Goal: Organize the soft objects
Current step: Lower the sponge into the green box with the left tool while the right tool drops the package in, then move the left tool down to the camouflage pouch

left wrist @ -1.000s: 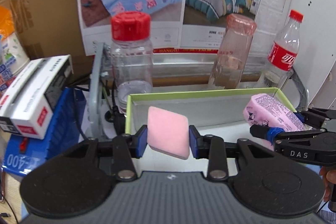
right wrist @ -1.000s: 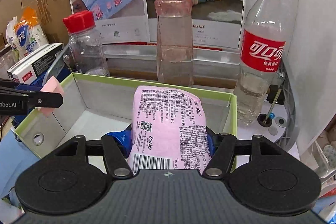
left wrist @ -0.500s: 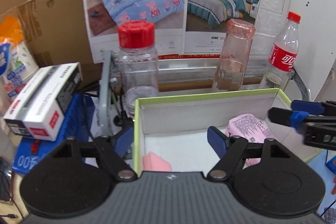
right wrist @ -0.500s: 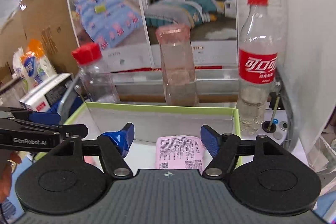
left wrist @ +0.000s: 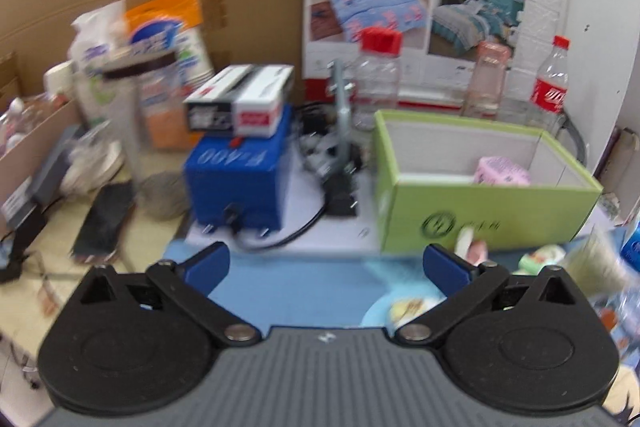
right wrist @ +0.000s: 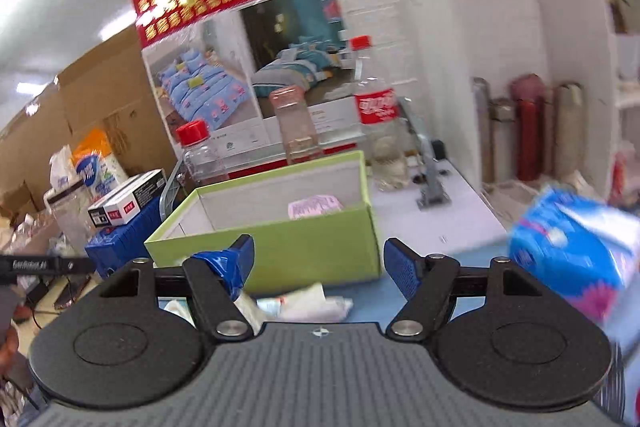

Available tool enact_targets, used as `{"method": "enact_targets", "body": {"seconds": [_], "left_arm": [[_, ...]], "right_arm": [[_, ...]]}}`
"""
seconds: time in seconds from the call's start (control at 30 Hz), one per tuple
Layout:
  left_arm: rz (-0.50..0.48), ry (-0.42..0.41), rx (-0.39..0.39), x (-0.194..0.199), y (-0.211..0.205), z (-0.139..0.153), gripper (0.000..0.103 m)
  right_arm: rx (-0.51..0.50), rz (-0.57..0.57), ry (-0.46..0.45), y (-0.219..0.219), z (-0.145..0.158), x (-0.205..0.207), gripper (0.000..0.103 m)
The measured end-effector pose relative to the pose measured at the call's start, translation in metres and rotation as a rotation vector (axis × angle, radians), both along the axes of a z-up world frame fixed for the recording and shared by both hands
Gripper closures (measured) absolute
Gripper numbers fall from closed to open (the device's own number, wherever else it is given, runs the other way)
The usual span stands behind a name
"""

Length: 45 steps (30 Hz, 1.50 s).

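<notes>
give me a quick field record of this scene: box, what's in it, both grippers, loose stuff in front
box: green box, open top
contents: pink packet inside, toward the right end
left gripper: jaws opening, nothing between them
right gripper: open, empty
in front of box: small soft packets on the blue mat
behind box: three bottles, red-capped jar at left

Blue case (left wrist: 240, 183) by the green box shows "F-400" upside down on its top. The other tongs' arm (right wrist: 40, 264), poking in at the left edge of the right wrist view, reads "GenRobot.AI". The red-labelled bottle (right wrist: 376, 107) carries white lettering, too blurred to read. The green box's front (left wrist: 480, 223) bears a round logo, illegible.
</notes>
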State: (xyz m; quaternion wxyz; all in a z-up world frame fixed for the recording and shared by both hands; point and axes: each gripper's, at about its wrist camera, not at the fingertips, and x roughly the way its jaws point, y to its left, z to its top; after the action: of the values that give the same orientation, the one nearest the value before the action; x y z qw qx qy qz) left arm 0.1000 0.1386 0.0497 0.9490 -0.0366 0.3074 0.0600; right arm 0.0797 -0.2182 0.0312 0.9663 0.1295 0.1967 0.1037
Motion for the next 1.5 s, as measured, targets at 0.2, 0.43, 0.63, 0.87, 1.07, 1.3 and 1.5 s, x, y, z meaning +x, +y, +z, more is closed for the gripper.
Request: {"method": "enact_targets", "body": {"seconds": [0.2,0.43,0.63,0.87,1.07,1.3,1.5], "left_arm": [[0.066,0.121,0.035,-0.033,0.019,-0.042,0.001],[0.103,0.216,-0.094,-0.028,0.032,-0.069,0.001],[0.024,0.215,-0.179,-0.044,0.035,-0.056,0.001],[-0.146,0.268,-0.045,-0.049,0.004,-0.065,0.001],[-0.168,0.295,0.082,-0.031,-0.01,-0.083,0.001],[0.008,0.28,0.129,-0.006,0.032,-0.085,0.001],[0.077,0.239,-0.048,-0.006,0.062,-0.077,0.001]], "right_arm": [[0.112,-0.108,0.069,-0.023,-0.041,-0.037,0.045],[0.125,-0.156,0.139,-0.033,-0.062,-0.045,0.045],[0.125,-0.137,0.15,-0.031,-0.065,-0.044,0.045],[0.16,-0.138,0.161,-0.032,-0.068,-0.042,0.045],[0.166,-0.151,0.15,-0.037,-0.062,-0.047,0.045],[0.165,-0.167,0.152,-0.043,-0.062,-0.047,0.045],[0.165,-0.163,0.163,-0.04,-0.063,-0.044,0.045]]}}
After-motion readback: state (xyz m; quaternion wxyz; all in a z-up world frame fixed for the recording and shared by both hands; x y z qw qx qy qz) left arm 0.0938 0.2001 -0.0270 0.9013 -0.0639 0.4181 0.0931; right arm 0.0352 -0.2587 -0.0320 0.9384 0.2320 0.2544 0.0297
